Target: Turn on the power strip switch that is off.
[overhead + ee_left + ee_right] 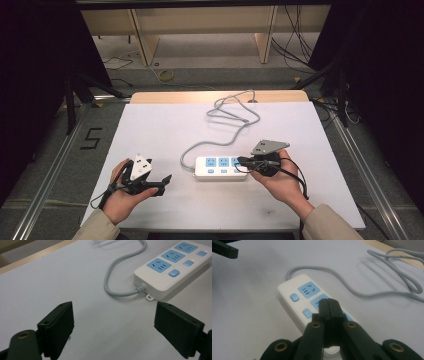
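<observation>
White table (pixel 165 130), power strip (pixel 220 167) centre, grey cord (pixel 227 125) looping behind it. Right gripper (pixel 329 305) pressed together above its sockets; left gripper (pixel 113 322) spread, empty, beside its cord end.

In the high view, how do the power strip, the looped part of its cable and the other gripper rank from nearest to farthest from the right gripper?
1. Power strip: directly under the right gripper, whose shut jaws sit over its right end.
2. Left gripper: across the table, left of the strip, near the front edge.
3. Cable loops: toward the table's far edge.

The last two are not far apart in rank.
</observation>
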Demonstrator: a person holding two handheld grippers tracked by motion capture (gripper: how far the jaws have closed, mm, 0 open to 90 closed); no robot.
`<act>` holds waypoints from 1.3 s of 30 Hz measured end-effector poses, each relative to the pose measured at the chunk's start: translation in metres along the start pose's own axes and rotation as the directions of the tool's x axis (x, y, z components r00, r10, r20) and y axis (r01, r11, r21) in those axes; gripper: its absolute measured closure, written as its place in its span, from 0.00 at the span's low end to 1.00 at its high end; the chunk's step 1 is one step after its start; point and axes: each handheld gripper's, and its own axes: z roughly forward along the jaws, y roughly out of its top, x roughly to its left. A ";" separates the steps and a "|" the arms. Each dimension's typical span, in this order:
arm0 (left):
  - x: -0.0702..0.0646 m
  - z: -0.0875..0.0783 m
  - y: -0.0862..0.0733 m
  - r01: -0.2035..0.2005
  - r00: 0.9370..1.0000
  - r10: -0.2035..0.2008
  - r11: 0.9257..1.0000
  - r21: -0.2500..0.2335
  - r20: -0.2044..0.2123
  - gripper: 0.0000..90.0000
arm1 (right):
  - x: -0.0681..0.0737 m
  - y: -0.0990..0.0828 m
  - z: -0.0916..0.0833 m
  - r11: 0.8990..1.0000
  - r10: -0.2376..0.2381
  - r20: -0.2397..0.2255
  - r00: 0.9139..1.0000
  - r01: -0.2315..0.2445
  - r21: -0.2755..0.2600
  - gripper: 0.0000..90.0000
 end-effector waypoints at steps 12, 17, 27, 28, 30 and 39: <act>0.000 0.000 0.000 -0.002 1.000 0.002 1.000 -0.001 0.000 0.18 | 0.002 0.004 0.005 1.000 -0.002 -0.005 1.000 0.002 0.005 1.00; 0.000 0.000 0.000 -0.002 1.000 0.002 1.000 -0.001 0.001 0.18 | 0.002 0.005 0.007 1.000 -0.003 -0.010 1.000 0.003 0.011 1.00; 0.000 0.000 0.000 -0.003 1.000 0.003 1.000 -0.001 0.001 0.18 | 0.004 0.007 0.012 1.000 -0.004 -0.018 1.000 0.004 0.019 1.00; 0.000 0.000 0.000 -0.001 1.000 0.001 1.000 -0.001 0.000 0.18 | 0.004 0.008 0.013 1.000 -0.007 -0.018 1.000 0.007 0.019 1.00; 0.000 0.000 0.000 -0.002 1.000 0.002 1.000 -0.002 0.001 0.18 | 0.005 0.008 0.014 1.000 -0.004 -0.021 1.000 0.004 0.019 1.00; 0.000 0.000 0.000 -0.001 1.000 0.001 1.000 -0.002 0.000 0.18 | 0.006 0.010 0.017 1.000 -0.010 -0.026 1.000 0.011 0.026 1.00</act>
